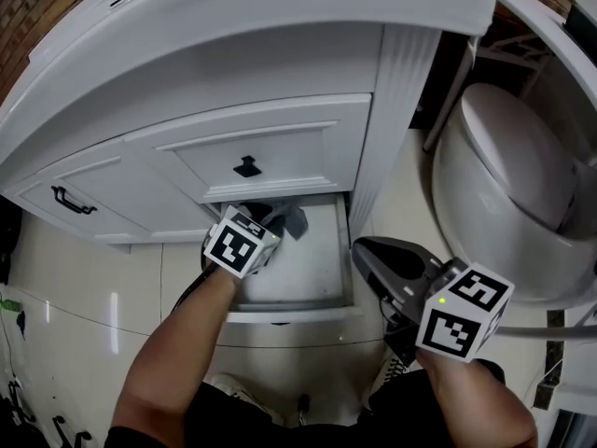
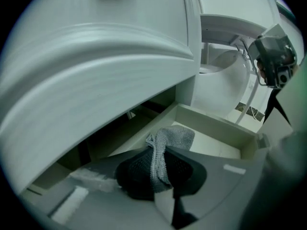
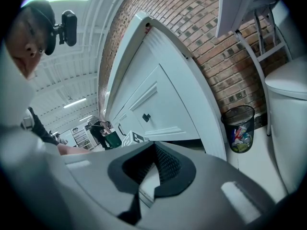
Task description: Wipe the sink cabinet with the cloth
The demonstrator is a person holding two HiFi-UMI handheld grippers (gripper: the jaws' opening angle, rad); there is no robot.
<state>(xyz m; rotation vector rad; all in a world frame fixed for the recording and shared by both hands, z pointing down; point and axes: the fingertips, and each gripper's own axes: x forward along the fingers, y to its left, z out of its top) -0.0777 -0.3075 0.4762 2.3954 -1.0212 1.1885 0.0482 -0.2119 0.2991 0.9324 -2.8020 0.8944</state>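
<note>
The white sink cabinet point(image 1: 261, 82) fills the upper left and centre of the head view. Its panelled fronts carry a black knob point(image 1: 247, 167) and, further left, a black bar handle point(image 1: 73, 201). A white toilet point(image 1: 508, 175) takes the right side, just beside the cabinet's fluted corner post. In the right gripper view a brick wall point(image 3: 201, 23) runs across the top. A black mesh waste bin point(image 3: 238, 128) with coloured litter stands at centre right, between cabinet and toilet.

At the cabinet's foot, frame centre, the bottom drawer point(image 1: 322, 255) is pulled open, its pale inside bare. The left gripper point(image 1: 270, 220) reaches over the drawer, under the drawer front above, its fingers clamped on the grey cloth point(image 1: 293, 218). The cloth point(image 2: 173, 137) bunches out beyond the fingertips above the drawer floor; whether it touches I cannot tell. The right gripper point(image 1: 366, 253) hangs at lower right, beside the drawer's right edge, fingers point(image 3: 165, 164) closed together with nothing between them. Each gripper's cube point(image 1: 464, 311) bears black-and-white square markers.
</note>
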